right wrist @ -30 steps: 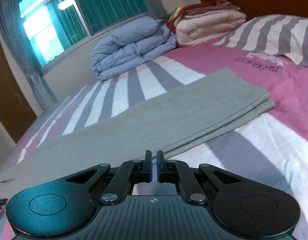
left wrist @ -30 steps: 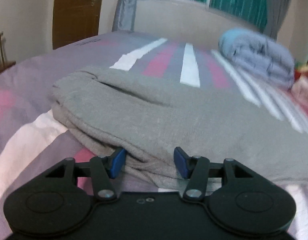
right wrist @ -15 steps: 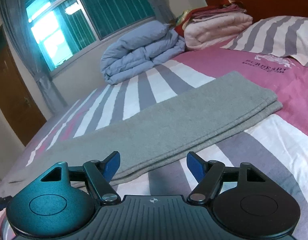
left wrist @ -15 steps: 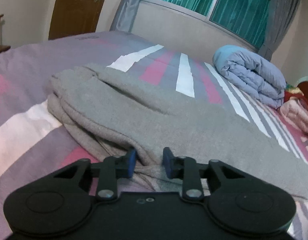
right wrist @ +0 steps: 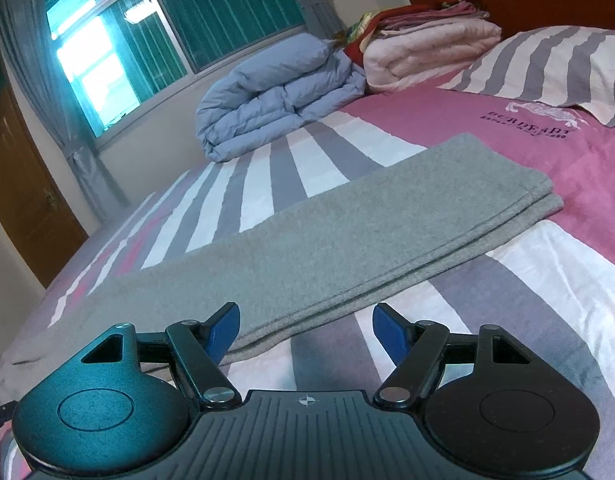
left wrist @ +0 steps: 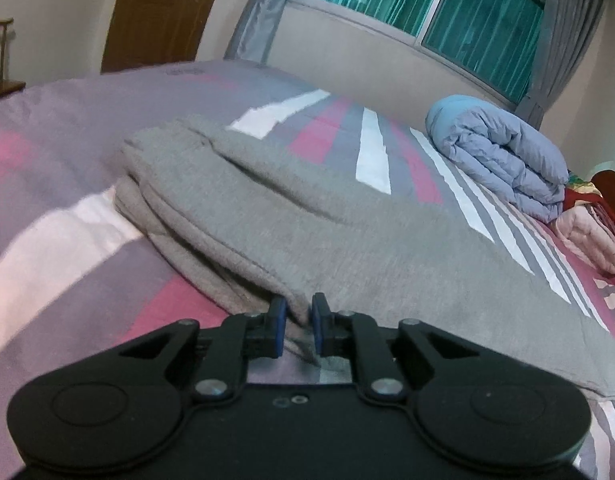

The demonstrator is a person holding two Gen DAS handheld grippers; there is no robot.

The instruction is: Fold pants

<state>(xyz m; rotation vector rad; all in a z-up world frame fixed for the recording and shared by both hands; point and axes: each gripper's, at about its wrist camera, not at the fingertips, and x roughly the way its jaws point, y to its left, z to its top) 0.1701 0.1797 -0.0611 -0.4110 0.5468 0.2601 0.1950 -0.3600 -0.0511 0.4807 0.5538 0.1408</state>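
Long grey knit pants (left wrist: pixel 327 232), folded lengthwise, lie flat on the pink, white and grey striped bedspread (left wrist: pixel 59 248). Left gripper (left wrist: pixel 298 322): blue pads nearly together, pinching a bunched fold of the pants' near edge at the waist end. Right gripper (right wrist: pixel 306 328): jaws spread wide, holding nothing, low over the bedspread; pants' leg edge (right wrist: pixel 347 232) just ahead of the left pad, cuffs ahead and to the right. Rolled pale-blue quilt (right wrist: pixel 275 96) far ahead.
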